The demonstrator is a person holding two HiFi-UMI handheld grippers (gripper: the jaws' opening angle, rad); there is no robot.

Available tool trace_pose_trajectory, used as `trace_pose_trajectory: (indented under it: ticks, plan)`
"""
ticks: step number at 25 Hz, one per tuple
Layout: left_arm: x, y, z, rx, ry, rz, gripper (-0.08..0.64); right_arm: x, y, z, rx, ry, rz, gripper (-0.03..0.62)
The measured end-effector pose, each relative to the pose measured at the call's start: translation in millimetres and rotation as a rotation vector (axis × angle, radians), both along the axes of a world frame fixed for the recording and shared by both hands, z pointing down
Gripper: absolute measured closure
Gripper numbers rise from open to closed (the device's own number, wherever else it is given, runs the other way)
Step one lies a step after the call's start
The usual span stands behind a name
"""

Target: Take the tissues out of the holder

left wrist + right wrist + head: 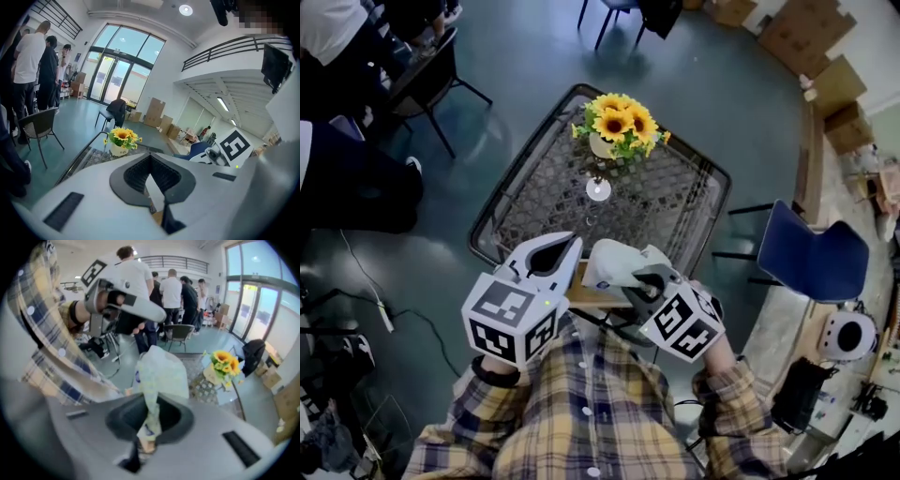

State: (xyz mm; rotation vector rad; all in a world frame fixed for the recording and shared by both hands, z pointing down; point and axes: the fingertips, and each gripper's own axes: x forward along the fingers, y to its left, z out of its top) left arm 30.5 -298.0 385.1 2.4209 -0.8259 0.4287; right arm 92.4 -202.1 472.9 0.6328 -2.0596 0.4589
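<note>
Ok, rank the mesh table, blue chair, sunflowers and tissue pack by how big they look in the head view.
1. mesh table
2. blue chair
3. sunflowers and tissue pack: these look about alike. The pack sits nearer the camera and is partly hidden, so I won't rank them.

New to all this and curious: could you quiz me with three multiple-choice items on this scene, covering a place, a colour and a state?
1. The sunflowers stand: A on the table; B on a cardboard box; C on the floor.
2. The chair beside the table is: A red; B blue; C yellow.
3. The right gripper is: A open, empty; B shut on the tissue pack; C lying on the table.
Answers: A, they sit on its mesh top; B, its seat is blue; B, the pack is pinched between its jaws.
</note>
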Motion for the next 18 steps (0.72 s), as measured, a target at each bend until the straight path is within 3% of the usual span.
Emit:
trace_pose_trajectory:
  ticks: [11, 18]
  plan:
    - [18, 4, -25, 0.064, 0.010, 0.040, 0.546, 40, -43, -94, 0.288, -0.315, 0.483, 0.555]
    - [30, 8, -33, 0.083, 0.015, 0.060, 0.546, 57, -50, -131, 0.391, -0.461, 0.644, 0.555]
